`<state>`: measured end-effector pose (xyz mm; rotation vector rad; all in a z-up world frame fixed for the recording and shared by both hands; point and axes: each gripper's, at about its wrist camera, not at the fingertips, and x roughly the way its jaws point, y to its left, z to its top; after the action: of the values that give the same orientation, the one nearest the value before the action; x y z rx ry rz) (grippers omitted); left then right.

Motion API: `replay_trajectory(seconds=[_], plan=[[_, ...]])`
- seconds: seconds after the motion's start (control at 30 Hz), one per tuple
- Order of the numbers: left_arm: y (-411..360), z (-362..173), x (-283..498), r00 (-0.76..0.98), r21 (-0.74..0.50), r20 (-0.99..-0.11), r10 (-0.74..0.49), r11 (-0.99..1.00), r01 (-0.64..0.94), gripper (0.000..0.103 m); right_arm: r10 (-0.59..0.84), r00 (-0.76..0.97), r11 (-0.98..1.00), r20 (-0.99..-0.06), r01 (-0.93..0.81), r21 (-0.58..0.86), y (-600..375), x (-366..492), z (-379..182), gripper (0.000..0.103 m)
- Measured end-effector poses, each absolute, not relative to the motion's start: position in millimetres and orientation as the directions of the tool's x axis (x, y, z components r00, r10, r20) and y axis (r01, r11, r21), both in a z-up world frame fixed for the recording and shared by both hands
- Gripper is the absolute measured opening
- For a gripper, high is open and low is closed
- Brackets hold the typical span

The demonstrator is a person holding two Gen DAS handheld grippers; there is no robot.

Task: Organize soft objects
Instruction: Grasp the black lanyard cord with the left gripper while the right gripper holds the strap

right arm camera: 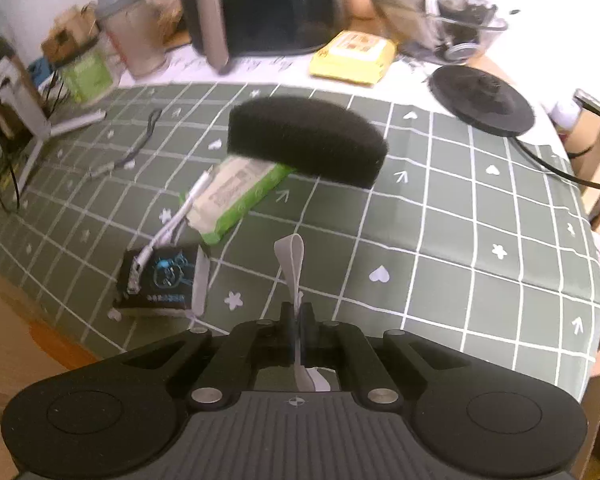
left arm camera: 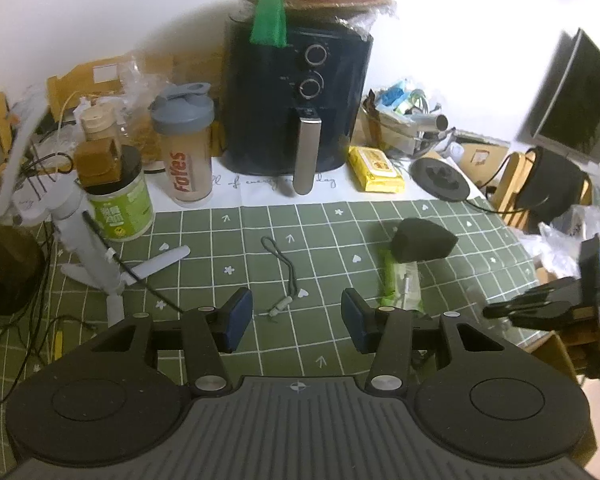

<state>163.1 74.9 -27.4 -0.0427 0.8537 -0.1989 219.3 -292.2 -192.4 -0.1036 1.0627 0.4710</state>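
Observation:
My right gripper is shut on a thin pale grey strap whose looped end sticks up past the fingertips, above the green checked tablecloth. Ahead of it a black foam sponge rests partly on a green wipes packet. To the left lie a black packet with a white cable across it. My left gripper stands open with nothing between its blue pads, over a dark lanyard. The left wrist view also has the sponge, the wipes packet and the right gripper.
At the back stand a black air fryer, a shaker bottle, a green jar, a yellow packet and a black round disc. A white stand with cables is at the left. The table edge runs close on the right.

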Motion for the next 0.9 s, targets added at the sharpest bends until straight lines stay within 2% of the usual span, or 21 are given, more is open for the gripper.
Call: replay_trajectory(seconds=[0.27, 0.47, 0.9], plan=[[67.5, -51.8, 193.0, 0.578, -0.136, -0.78, -0.241, 0.966, 0.22, 0.048, 0.371, 0.442, 0.912, -0.817, -0.337, 0.232, -306.5, 206.3, -163.7, 0.004], [66.8, -76.2, 220.2, 0.515, -0.155, -0.815, -0.266, 0.956, 0.249, 0.048, 0.38, 0.471, 0.914, -0.796, -0.323, 0.245, -309.3, 197.7, -142.7, 0.004], [50.8, -135.3, 272.0, 0.38, -0.072, -0.904, -0.198, 0.944, 0.322, 0.048, 0.376, 0.514, 0.923, -0.771, -0.281, 0.262, -311.5, 174.5, -117.0, 0.005]])
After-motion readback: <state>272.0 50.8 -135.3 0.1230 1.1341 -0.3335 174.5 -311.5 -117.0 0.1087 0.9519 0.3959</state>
